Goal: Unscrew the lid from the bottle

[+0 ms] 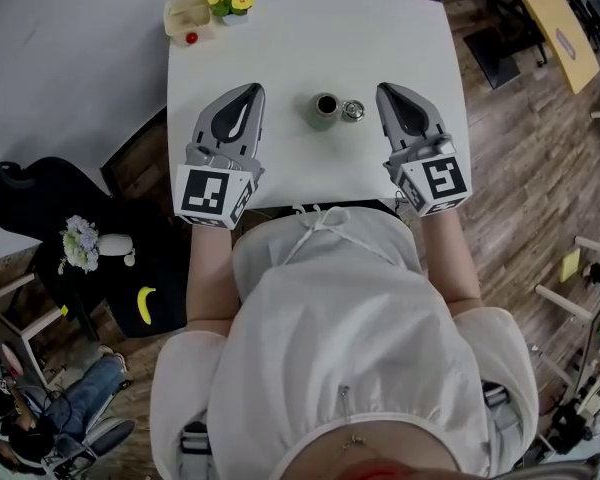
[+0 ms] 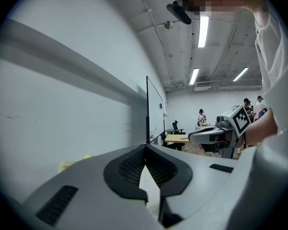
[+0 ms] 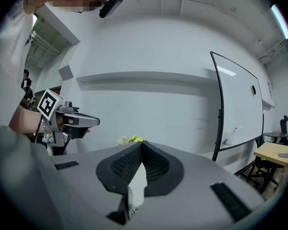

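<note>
On the worktop (image 1: 280, 48), between the two grippers, the bottle (image 1: 325, 110) stands open with its lid (image 1: 353, 110) lying just beside it, so the unscrewing looks finished. The left gripper (image 1: 250, 92) and right gripper (image 1: 385, 92) both have their jaws together and hold nothing, one on either side of the bottle. Only the head view shows bottle and lid. Each gripper view shows just its own closed jaws, the wall and the other gripper.

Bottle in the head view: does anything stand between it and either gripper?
Between the left gripper and the bottle there is only bare table. On the other side, the small lid lies beside the bottle, between it and the right gripper. Both grippers are shut and empty.
</note>
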